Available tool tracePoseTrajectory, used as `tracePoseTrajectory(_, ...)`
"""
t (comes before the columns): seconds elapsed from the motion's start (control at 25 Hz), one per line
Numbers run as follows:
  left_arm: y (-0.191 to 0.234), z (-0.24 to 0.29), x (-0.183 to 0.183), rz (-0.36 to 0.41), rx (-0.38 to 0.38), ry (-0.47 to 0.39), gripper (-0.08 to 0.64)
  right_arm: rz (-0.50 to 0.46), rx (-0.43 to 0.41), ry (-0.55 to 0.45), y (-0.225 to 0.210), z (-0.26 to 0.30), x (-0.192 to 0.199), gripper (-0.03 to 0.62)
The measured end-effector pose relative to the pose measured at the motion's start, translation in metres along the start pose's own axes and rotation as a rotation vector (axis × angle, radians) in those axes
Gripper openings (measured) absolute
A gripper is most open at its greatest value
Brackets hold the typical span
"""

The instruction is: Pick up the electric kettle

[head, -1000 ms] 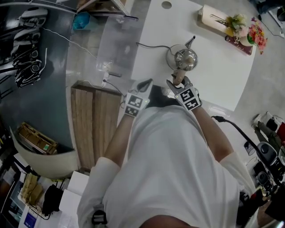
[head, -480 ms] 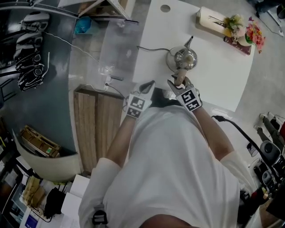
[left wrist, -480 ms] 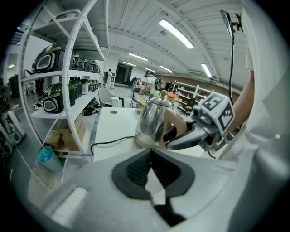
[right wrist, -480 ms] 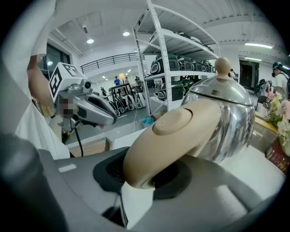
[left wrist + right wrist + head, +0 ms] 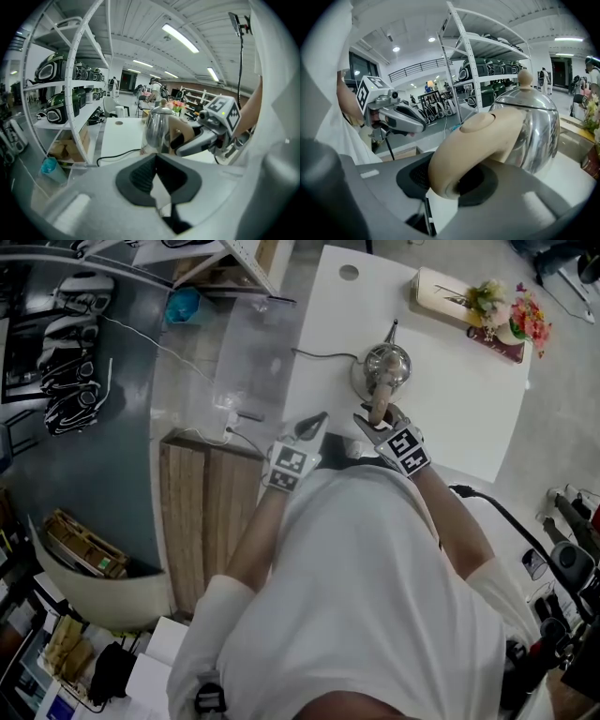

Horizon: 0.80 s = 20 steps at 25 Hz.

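A shiny steel electric kettle point(image 5: 387, 364) with a beige handle point(image 5: 378, 407) stands out on the white table point(image 5: 450, 399). My right gripper point(image 5: 375, 420) is shut on the lower end of that handle point(image 5: 473, 150), whose curve fills the space between the pads; the kettle body point(image 5: 534, 131) rises just beyond. My left gripper point(image 5: 314, 423) hovers left of the kettle, apart from it, its jaws shut with nothing in them. In the left gripper view the kettle point(image 5: 157, 129) and the right gripper point(image 5: 192, 143) lie straight ahead of the left gripper point(image 5: 156, 157).
A black cord point(image 5: 323, 355) runs left from the kettle across the table. A box with flowers point(image 5: 487, 306) sits at the table's far right corner. A wooden bench point(image 5: 202, 512) stands on the left, a white shelf rack point(image 5: 70, 93) beyond it.
The right gripper's jaws have closed in on the kettle's handle. Both grippers have shifted slightly up in the head view; the left one stays off the kettle.
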<state>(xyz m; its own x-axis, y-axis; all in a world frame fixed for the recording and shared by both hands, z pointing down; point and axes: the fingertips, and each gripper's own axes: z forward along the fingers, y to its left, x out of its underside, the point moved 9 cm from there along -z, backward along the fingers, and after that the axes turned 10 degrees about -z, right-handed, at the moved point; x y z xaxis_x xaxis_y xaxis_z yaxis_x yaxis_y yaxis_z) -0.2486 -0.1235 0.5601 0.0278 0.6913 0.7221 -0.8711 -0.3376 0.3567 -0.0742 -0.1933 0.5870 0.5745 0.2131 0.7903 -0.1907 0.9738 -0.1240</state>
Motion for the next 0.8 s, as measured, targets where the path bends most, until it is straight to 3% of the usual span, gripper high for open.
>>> tracePoseTrajectory(0.44, 0.004, -0.002, -0.008, 0.007, 0.002, -0.007, 0.003, 0.028, -0.051, -0.028, -0.005, -0.012, -0.015, 0.112)
tracePoseTrajectory(0.8, 0.001, 0.006, -0.021, 0.056, 0.043, 0.008, 0.003, 0.032, -0.030, -0.046, -0.006, -0.031, -0.020, 0.112)
